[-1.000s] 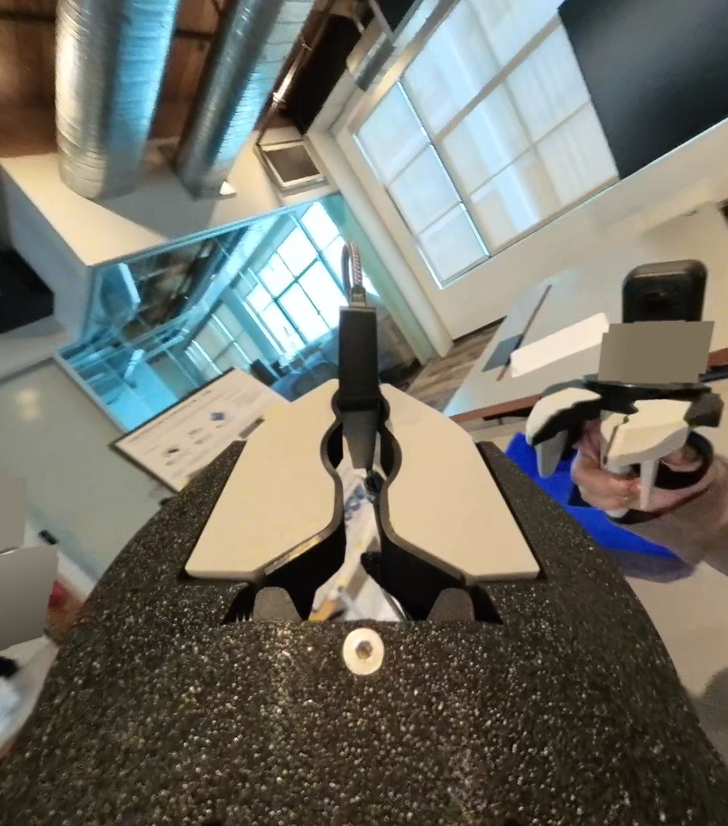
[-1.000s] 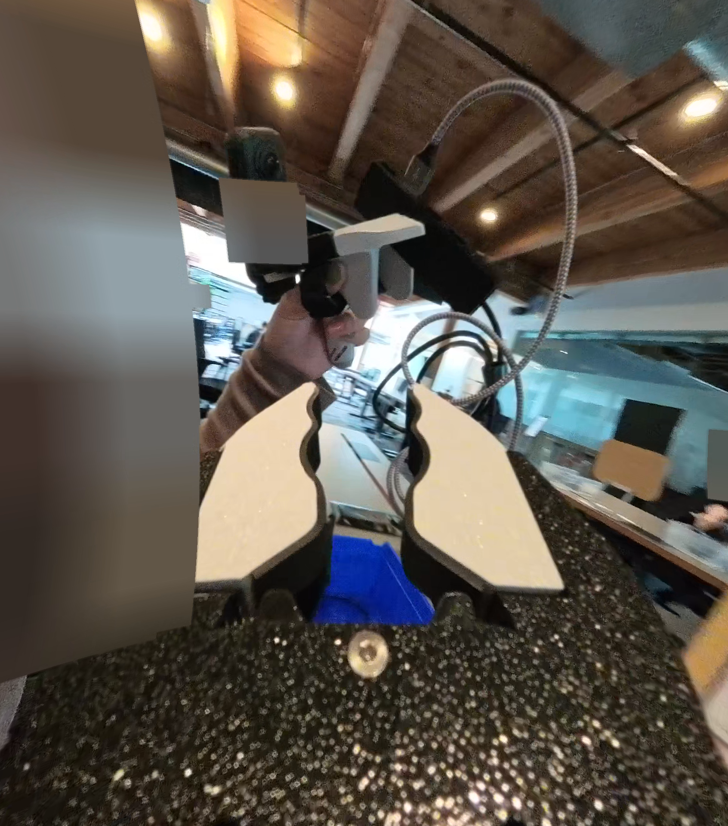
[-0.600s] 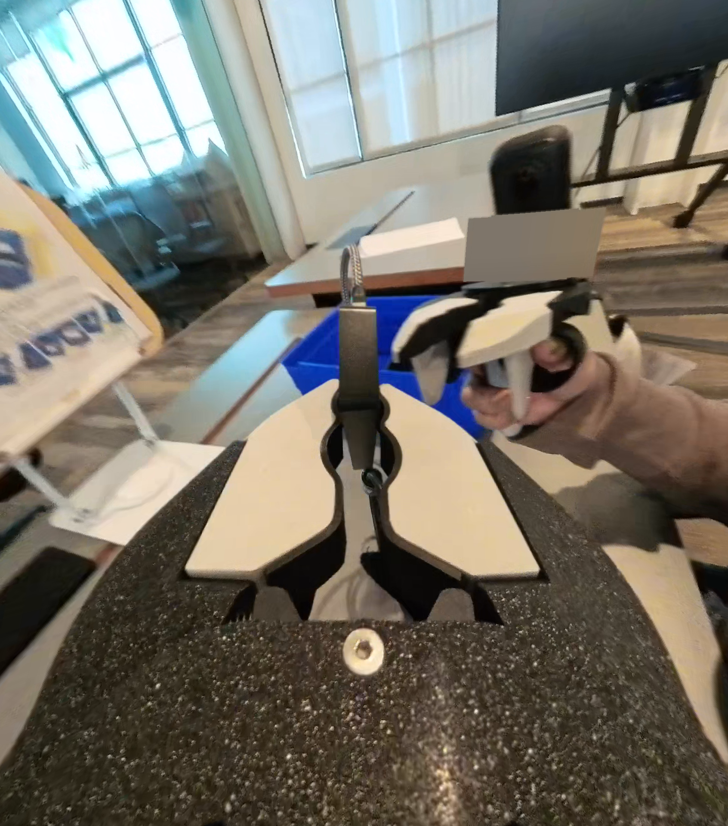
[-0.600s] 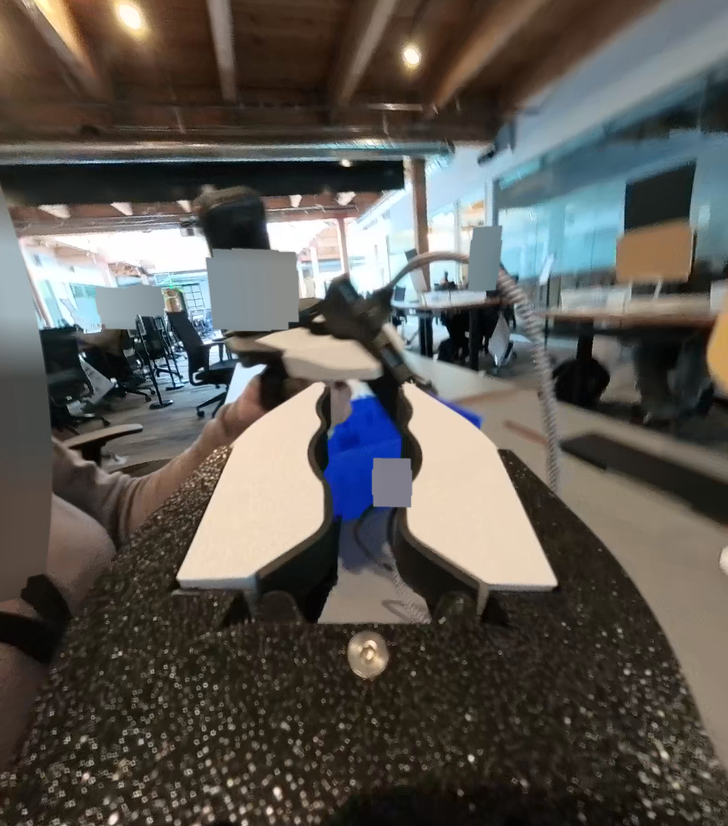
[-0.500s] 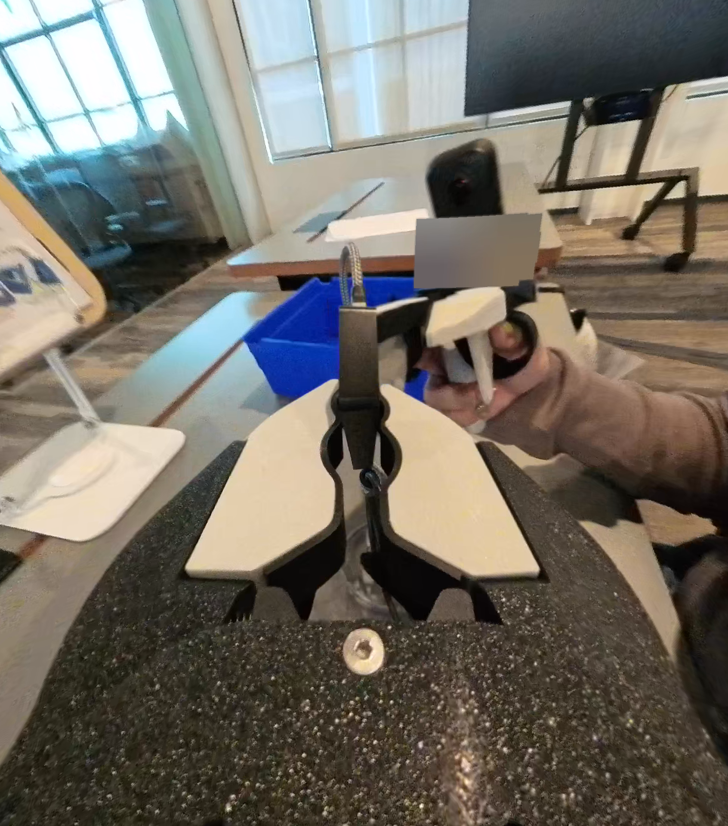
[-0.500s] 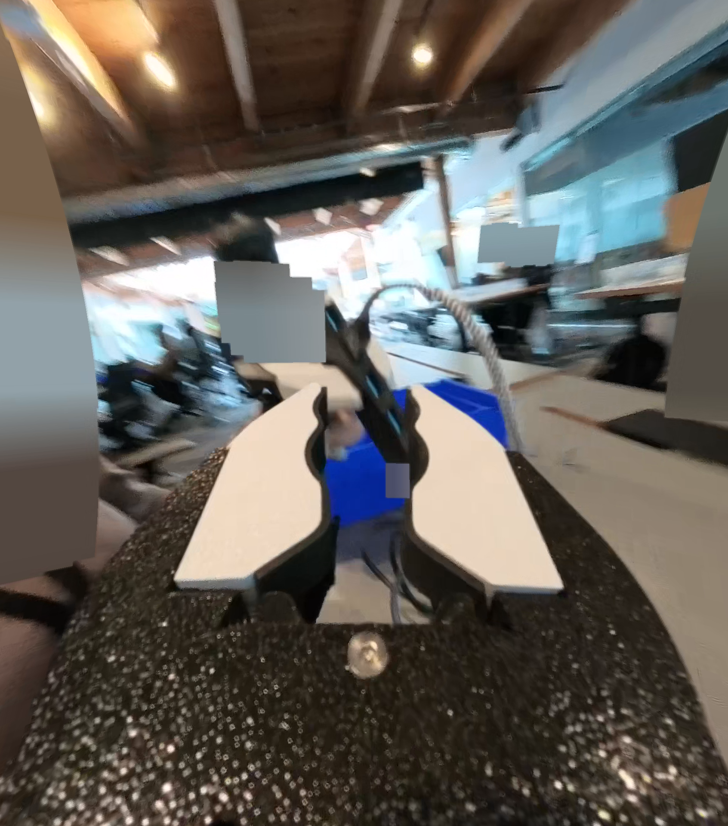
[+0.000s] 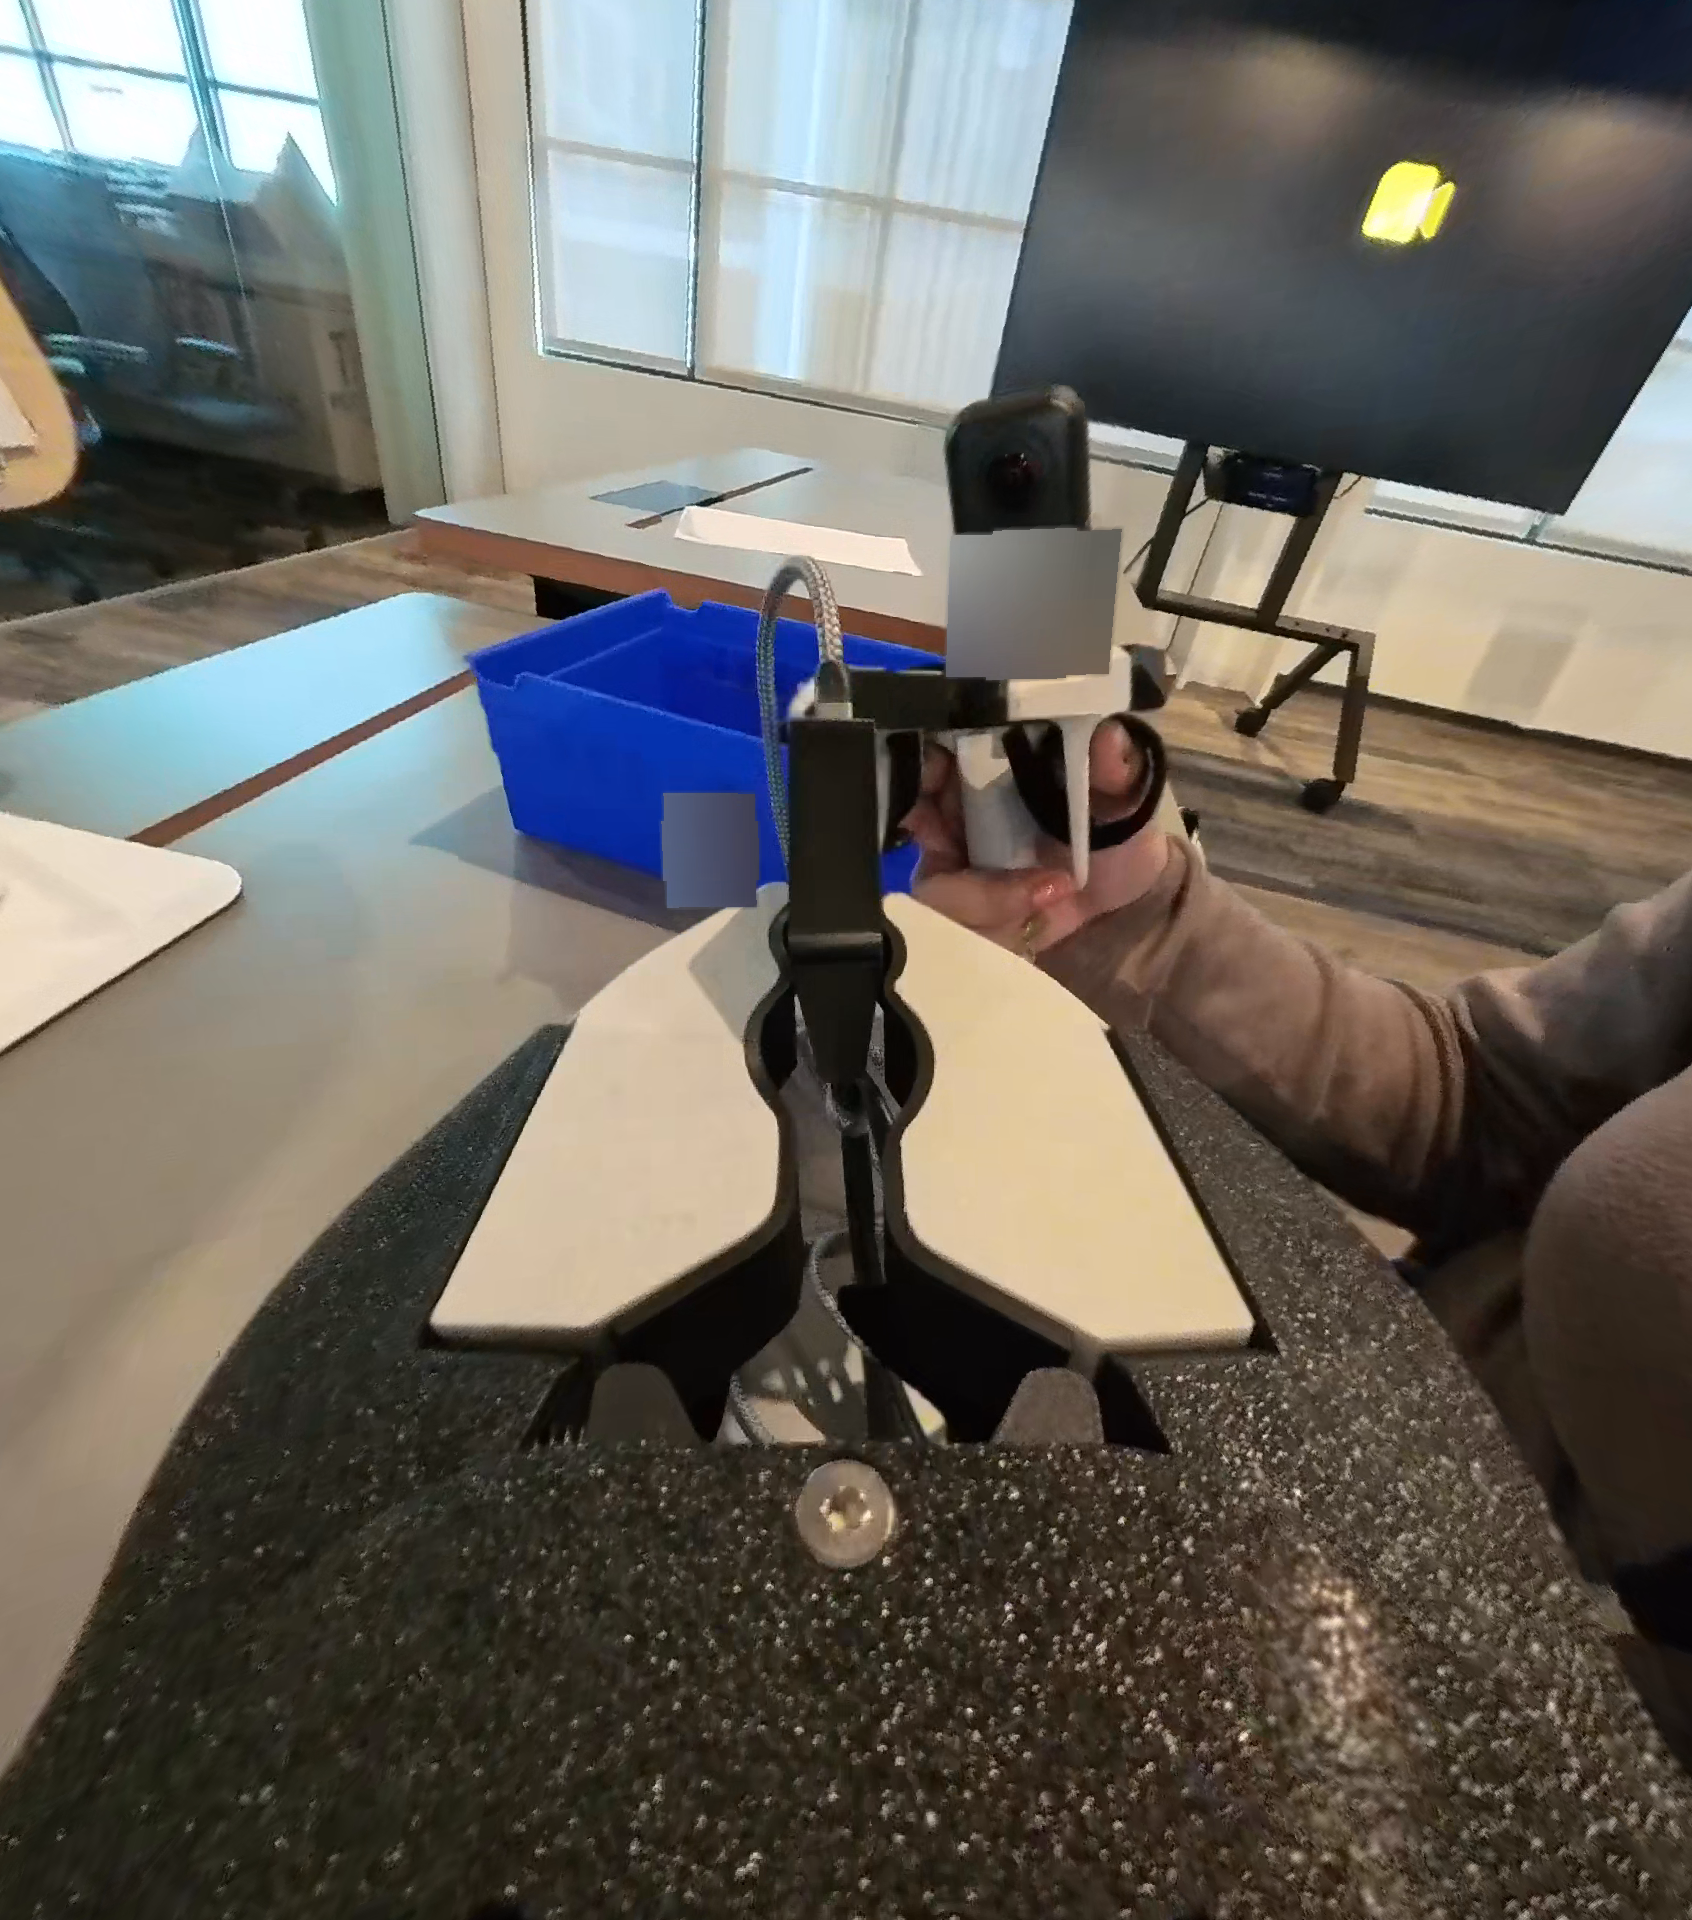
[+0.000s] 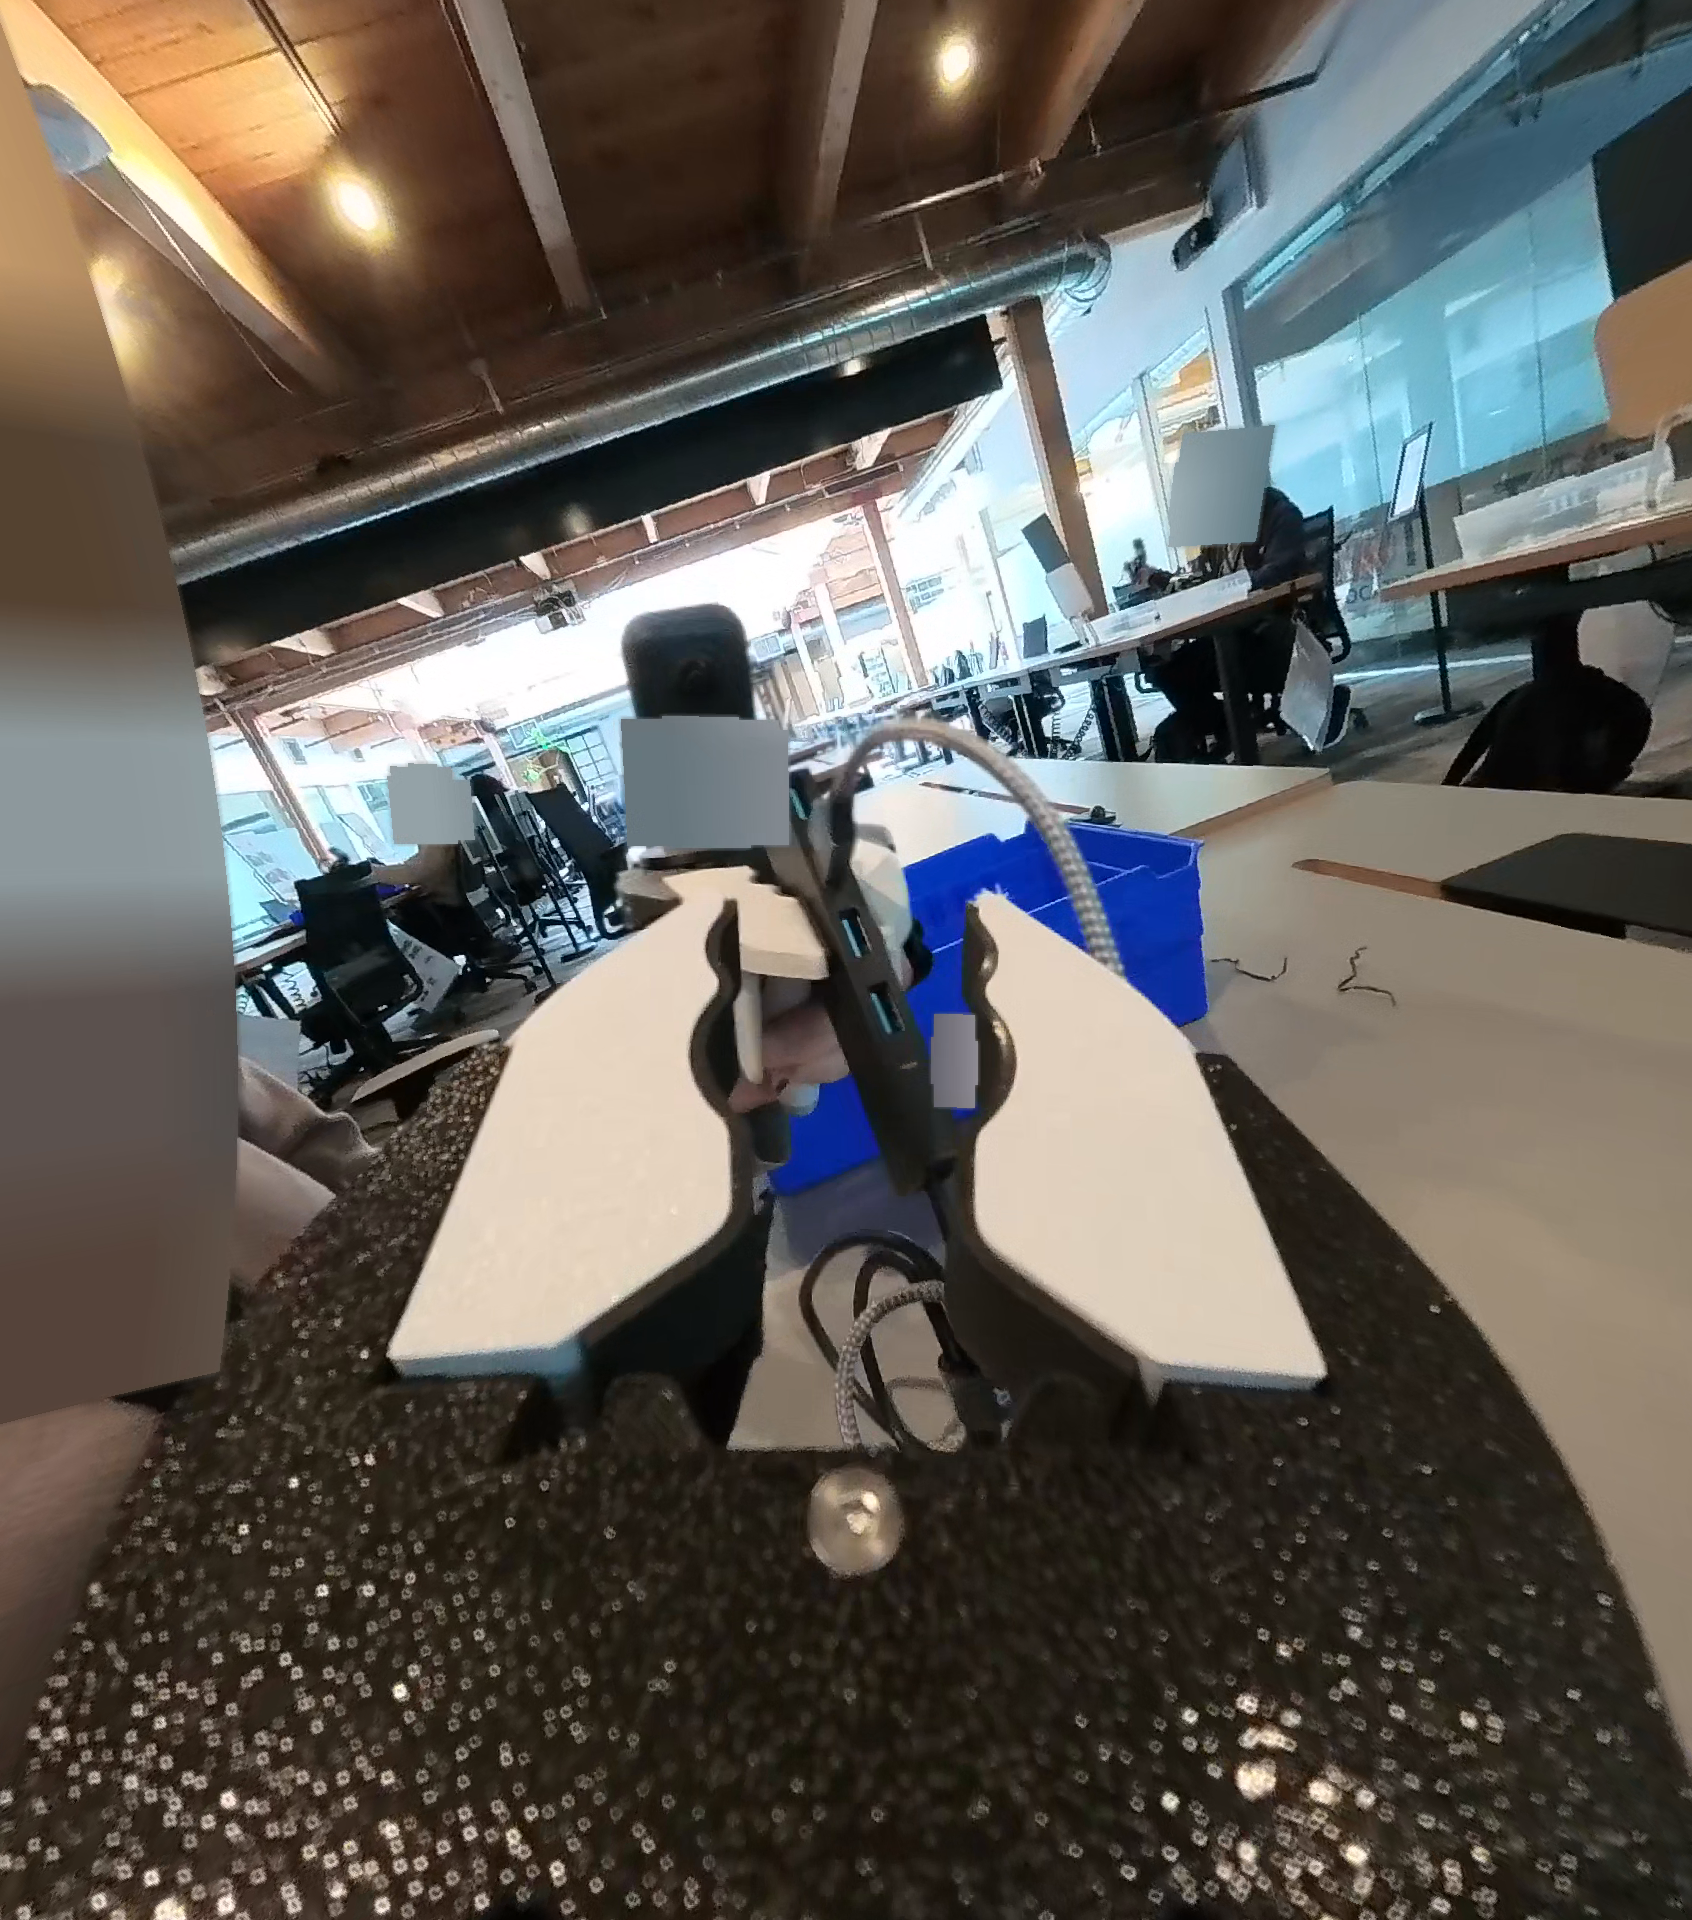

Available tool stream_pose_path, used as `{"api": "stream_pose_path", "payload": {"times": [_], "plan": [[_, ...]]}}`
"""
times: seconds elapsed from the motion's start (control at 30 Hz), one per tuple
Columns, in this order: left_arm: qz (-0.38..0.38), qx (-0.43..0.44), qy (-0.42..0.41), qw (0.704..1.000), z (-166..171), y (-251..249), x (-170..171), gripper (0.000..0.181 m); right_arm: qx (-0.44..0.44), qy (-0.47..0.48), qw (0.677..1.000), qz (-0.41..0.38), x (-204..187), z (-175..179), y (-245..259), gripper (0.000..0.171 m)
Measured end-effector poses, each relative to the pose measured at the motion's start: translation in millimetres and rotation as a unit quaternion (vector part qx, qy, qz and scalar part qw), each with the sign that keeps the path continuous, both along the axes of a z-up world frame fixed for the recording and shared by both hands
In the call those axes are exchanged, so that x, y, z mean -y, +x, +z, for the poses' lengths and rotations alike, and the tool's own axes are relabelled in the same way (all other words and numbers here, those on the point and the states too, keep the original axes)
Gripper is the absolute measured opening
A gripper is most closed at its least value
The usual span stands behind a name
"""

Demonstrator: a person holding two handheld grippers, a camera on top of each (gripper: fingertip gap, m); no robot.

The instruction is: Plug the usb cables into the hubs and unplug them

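My left gripper [image 7: 831, 935] is shut on a black USB hub [image 7: 829, 831] and holds it upright above the table. A silver braided cable [image 7: 788, 613] is plugged into the hub's top and arcs over. My right gripper [image 8: 852, 925] is open, and the hub [image 8: 863, 997] with its blue ports shows between its fingers. From the left wrist view, the right gripper [image 7: 883, 698] reaches toward the plug at the hub's top. The braided cable [image 8: 1060, 842] curves down to the right. Whether the right fingers touch the hub or plug is unclear.
A blue bin [image 7: 634, 717] stands on the grey table [image 7: 302, 987] behind the hub. A white sign stand base [image 7: 21, 935] is at the left. Loose black and braided cable loops [image 8: 883, 1340] lie under the right gripper. A black pad [image 8: 1631, 904] lies at the far right. Across from one pair of fingers to the other is roughly 5 cm.
Both grippers have swung down from facing the ceiling and windows to level over the table. The right gripper has come close to the hub. The left stays shut on it.
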State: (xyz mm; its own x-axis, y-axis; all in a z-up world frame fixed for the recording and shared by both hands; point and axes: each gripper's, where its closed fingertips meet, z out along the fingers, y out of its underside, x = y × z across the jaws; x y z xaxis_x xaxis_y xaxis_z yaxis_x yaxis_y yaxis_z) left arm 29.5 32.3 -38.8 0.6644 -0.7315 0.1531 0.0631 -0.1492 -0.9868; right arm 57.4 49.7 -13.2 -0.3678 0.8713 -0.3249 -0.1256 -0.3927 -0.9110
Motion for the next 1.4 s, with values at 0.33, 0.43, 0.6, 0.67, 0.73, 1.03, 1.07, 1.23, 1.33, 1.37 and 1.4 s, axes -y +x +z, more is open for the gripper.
{"api": "stream_pose_path", "payload": {"times": [0.33,0.43,0.6,0.67,0.73,1.03,1.07,1.23,1.33,1.37,1.4], "plan": [[-0.039,-0.070,-0.030,0.996,-26.8,23.6,5.3,0.011,0.060,0.029,0.998,0.013,21.7,-19.1,-21.2,0.027],[-0.056,-0.054,-0.035,0.996,-26.9,28.2,7.1,0.011,0.049,0.017,0.998,0.025,25.2,-17.5,-20.7,0.009],[-0.123,0.003,-0.052,0.991,-18.0,36.7,19.9,0.011,0.034,0.020,0.997,0.059,33.9,-11.9,-14.3,0.005],[-0.154,0.013,-0.050,0.987,-12.9,41.0,28.6,0.011,0.025,0.016,0.995,0.090,41.6,-7.2,-9.1,0.005],[-0.157,-0.005,-0.037,0.987,-11.4,42.9,33.4,0.012,0.017,0.012,0.993,0.118,47.4,-5.5,-4.6,0.005],[-0.145,0.001,-0.012,0.989,-4.2,44.4,32.0,0.011,0.024,0.132,0.990,0.035,46.8,-2.1,1.0,0.005],[-0.163,0.011,-0.011,0.987,-2.0,46.7,36.3,0.011,0.018,0.114,0.992,0.059,50.2,-0.3,3.2,0.005],[-0.149,0.015,-0.004,0.989,-0.2,44.7,33.0,0.011,0.008,0.096,0.993,0.068,49.2,1.4,4.1,0.005],[-0.134,0.005,0.004,0.991,0.2,40.8,31.8,0.011,0.022,0.176,0.984,0.002,47.0,-0.2,1.4,0.005],[-0.139,0.003,0.004,0.990,0.4,41.5,33.3,0.011,0.020,0.179,0.984,0.006,49.1,0.8,2.3,0.005],[-0.141,-0.001,0.007,0.990,-0.1,42.6,33.9,0.011,0.019,0.173,0.985,0.015,50.2,0.5,3.5,0.005]]}}
